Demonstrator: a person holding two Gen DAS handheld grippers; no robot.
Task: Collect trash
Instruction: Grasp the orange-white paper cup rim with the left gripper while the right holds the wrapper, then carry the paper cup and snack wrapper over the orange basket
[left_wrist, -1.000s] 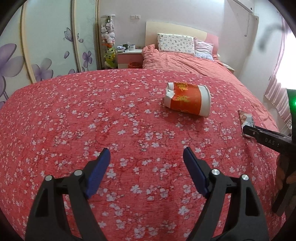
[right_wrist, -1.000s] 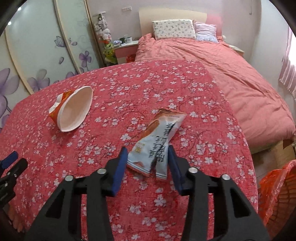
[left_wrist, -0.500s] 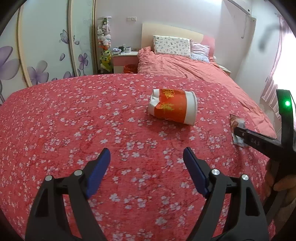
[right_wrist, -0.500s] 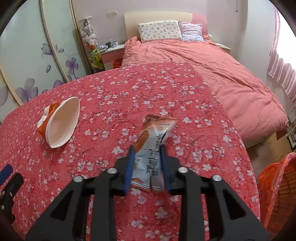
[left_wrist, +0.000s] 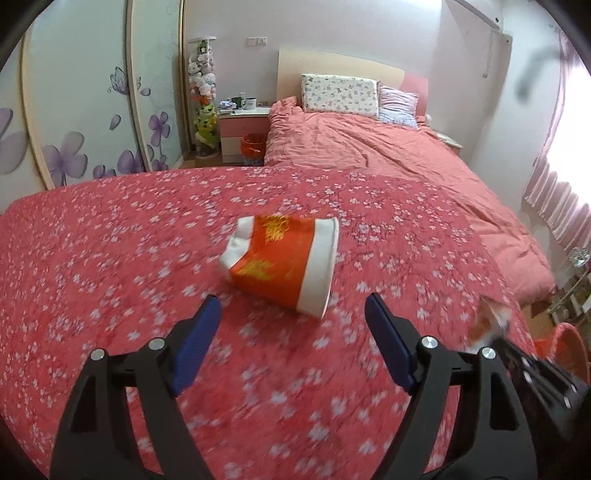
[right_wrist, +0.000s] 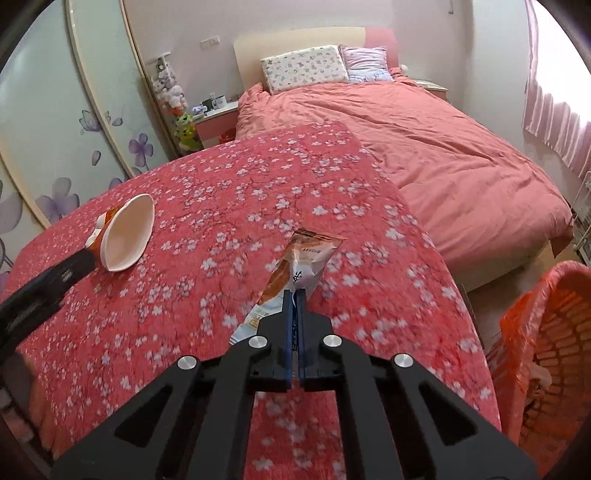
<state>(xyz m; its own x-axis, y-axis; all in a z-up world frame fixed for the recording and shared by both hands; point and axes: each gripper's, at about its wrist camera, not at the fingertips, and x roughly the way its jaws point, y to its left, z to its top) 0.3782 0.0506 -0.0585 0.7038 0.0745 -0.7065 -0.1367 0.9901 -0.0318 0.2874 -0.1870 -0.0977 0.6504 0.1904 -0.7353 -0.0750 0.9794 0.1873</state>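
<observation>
At centre frame of the left wrist view, our left tongs (left_wrist: 291, 317) are spread wide, pointed at the crushed paper cup (left_wrist: 282, 264) lying on its side on the flowered red cover (left_wrist: 110, 266), just ahead of the blue pads and not touched. To take it well, we judge the pads should straddle its crumpled body across the width, not the rim. In the right wrist view, our right tongs (right_wrist: 294, 301) sit pressed together at centre, pinching the snack wrapper (right_wrist: 295, 273) by its near end. The orange basket (right_wrist: 546, 332) stands at the right edge; we should swing the wrapper over its mouth before letting go.
</observation>
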